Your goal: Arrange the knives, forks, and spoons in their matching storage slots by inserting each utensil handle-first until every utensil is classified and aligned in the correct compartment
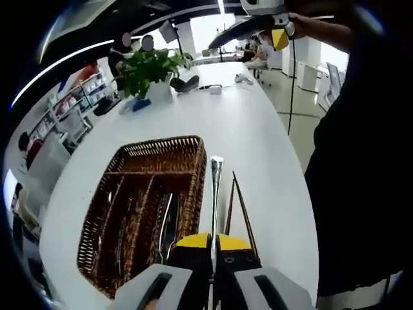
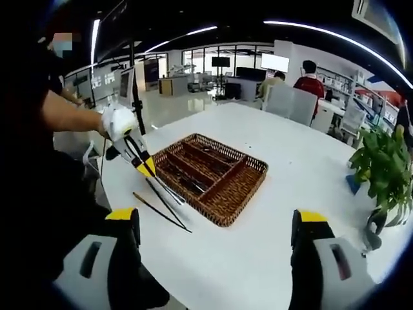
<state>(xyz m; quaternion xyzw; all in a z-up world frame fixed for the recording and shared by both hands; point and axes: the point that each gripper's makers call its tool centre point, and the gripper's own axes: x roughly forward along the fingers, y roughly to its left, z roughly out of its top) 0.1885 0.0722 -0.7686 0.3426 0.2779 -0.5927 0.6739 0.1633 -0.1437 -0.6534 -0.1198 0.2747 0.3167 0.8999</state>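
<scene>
Wicker tray [image 1: 139, 194] sits on the white table [image 1: 258, 148], some cutlery already in its slots. Step in hand: carrying one steel utensil [image 1: 215, 194] to its slot. Left gripper [image 1: 212, 248] is clenched on it, the free end pointing forward just beside the tray's rim. Right gripper [image 2: 216, 223] hangs wide apart, holding nothing. Two chopsticks [image 2: 161, 208] lie beside the tray. Next: probably swing over the matching slot and lower.

No text, label, brand, number or sign is legible in either view; the distant wall screens and shelves are too blurred.
</scene>
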